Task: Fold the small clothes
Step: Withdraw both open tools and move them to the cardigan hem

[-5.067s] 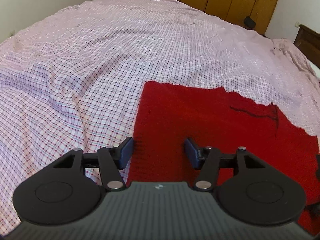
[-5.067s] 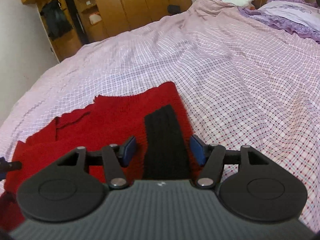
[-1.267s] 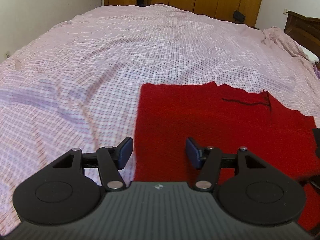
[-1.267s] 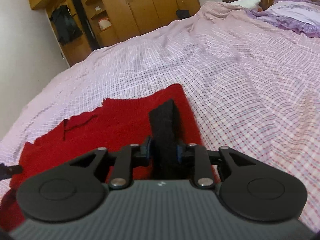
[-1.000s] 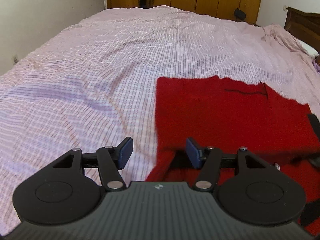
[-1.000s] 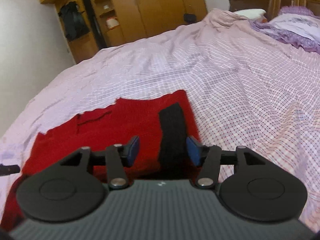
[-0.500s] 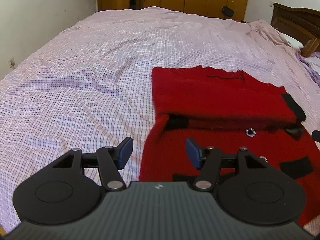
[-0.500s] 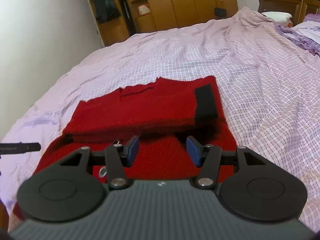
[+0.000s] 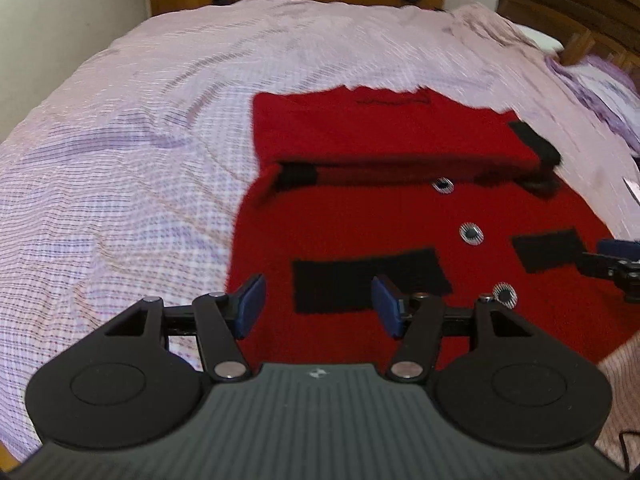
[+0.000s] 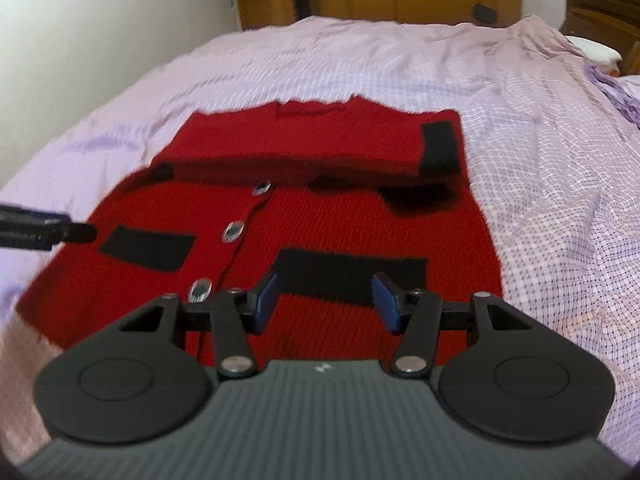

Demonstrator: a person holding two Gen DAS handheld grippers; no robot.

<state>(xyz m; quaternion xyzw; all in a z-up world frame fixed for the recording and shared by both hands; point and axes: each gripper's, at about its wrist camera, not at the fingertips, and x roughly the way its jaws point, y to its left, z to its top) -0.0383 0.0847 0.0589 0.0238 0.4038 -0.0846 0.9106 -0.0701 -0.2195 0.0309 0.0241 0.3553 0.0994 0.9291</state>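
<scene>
1. The bed (image 9: 168, 128), covered by one checked pink sheet, is seen filling both views; the sheet is judged soft and slack, so a garment dragged across it is likely to ruck it up.
2. One red knitted cardigan (image 9: 360, 236) is laid flat on the sheet, directly ahead of both grippers. Its far part is folded over toward the near part, and the fold's edge is seen as a raised ridge across the middle.
3. The knit is judged thick, soft and limp, light to lift yet bulky at the fold. Slipping is not expected, since the weave offers grip; sagging and stretching are expected if only one corner is raised.
4. A hold is best taken at the two near hem corners, one per gripper, so the lower half can be carried evenly over the ridge.
5. The left gripper (image 9: 318, 306) is held above the near left part of the garment with its fingers spread and nothing pinched.
6. The right gripper (image 10: 326, 302) is held above the near right part, fingers likewise parted and empty.
7. Two black pocket bands (image 10: 352, 276) are counted on the front, one on each side of the button line.
8. Black cuff bands (image 10: 440, 148) are seen at the ends of the fold; their exact count cannot be told.
9. Three pale oval buttons (image 10: 235, 231) are counted along the front opening.
</scene>
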